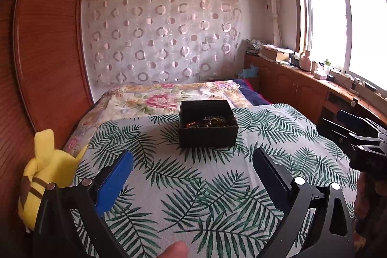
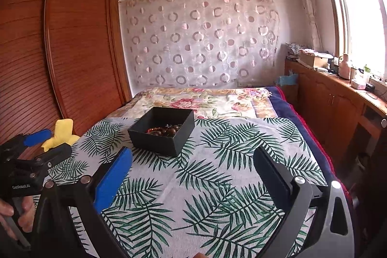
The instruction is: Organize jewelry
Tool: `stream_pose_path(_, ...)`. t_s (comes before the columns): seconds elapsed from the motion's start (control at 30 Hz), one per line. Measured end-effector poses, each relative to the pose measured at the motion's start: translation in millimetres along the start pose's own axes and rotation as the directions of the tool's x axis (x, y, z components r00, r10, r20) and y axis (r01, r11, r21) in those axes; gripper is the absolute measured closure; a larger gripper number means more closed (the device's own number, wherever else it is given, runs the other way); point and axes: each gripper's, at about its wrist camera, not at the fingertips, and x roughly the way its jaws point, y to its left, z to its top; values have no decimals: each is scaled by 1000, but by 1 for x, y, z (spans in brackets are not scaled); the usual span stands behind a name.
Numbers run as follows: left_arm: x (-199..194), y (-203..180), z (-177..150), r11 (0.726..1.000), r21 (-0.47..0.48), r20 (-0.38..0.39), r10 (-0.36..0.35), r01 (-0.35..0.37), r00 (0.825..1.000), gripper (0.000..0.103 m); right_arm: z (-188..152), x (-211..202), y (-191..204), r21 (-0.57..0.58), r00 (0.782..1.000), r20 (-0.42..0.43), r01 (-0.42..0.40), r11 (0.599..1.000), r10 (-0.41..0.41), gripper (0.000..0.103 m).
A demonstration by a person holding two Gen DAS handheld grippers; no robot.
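Observation:
A black open box (image 1: 208, 123) stands on the leaf-print cloth (image 1: 193, 185) on the bed. It holds a heap of brown and reddish bead bracelets (image 1: 212, 122). The box (image 2: 161, 131) and the beads (image 2: 165, 129) also show in the right wrist view. My left gripper (image 1: 193, 156) is open and empty, held above the cloth in front of the box. My right gripper (image 2: 193, 156) is open and empty, in front of the box and to its right. The right gripper shows at the right edge of the left view (image 1: 358, 132); the left gripper shows at the left of the right view (image 2: 46, 142).
A yellow plush toy (image 1: 46, 175) lies at the bed's left edge beside a wooden wardrobe (image 1: 48, 52). A floral quilt (image 1: 169, 96) covers the far half of the bed. A wooden cabinet (image 1: 302, 86) with clutter runs along the right under the window.

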Motion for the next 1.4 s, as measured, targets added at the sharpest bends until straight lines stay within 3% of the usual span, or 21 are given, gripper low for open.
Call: stream_pose_path(1.4,-2,11,3,999,-39,16,18,-18,1000,8,-8,-3,2,-5,1000,11,13,1000,-13,2)
